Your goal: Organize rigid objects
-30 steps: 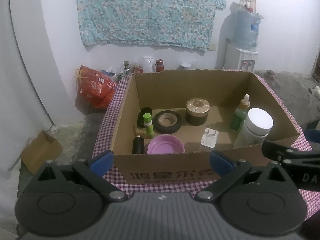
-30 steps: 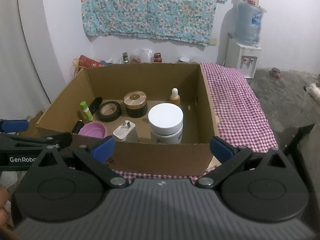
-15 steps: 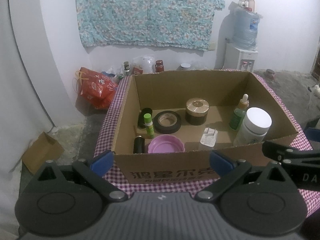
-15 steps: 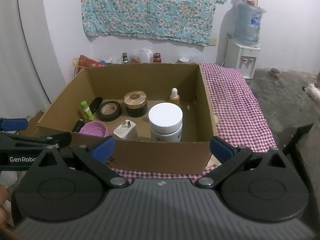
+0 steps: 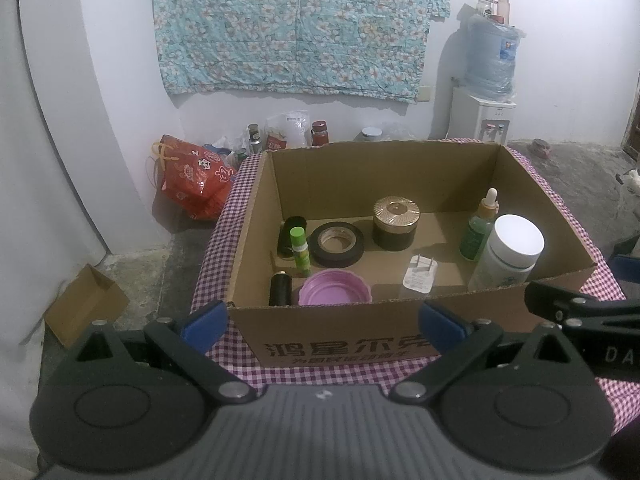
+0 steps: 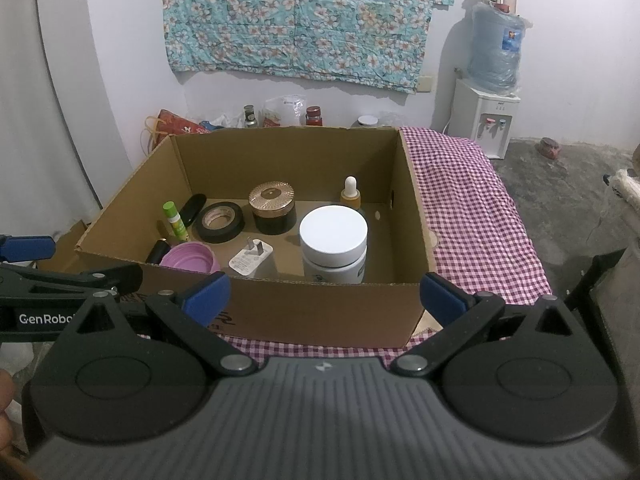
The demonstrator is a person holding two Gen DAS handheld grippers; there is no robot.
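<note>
An open cardboard box (image 5: 340, 344) (image 6: 304, 312) stands on a checked cloth. Inside it lie a white-lidded jar (image 5: 510, 252) (image 6: 334, 240), a white plug adapter (image 5: 419, 276) (image 6: 251, 263), a purple lid (image 5: 334, 293) (image 6: 191, 259), a black tape roll (image 5: 337, 244) (image 6: 219, 222), a gold-lidded dark jar (image 5: 396, 222) (image 6: 273, 208), a green glue stick (image 5: 300, 249) (image 6: 175, 220), a dropper bottle (image 5: 480, 226) (image 6: 351, 193) and a small black cylinder (image 5: 280, 290). My left gripper (image 5: 322, 320) and right gripper (image 6: 324, 290) hover open and empty in front of the box's near wall.
The red-and-white checked cloth (image 6: 472, 216) spreads to the right of the box. A red bag (image 5: 192, 178), jars and bottles sit on the floor by the back wall. A water dispenser (image 5: 486, 92) stands at the right. A small cardboard box (image 5: 82, 304) lies on the floor at the left.
Both grippers have drawn back and risen slightly from the box; both stay open and empty. Nothing in the box has moved.
</note>
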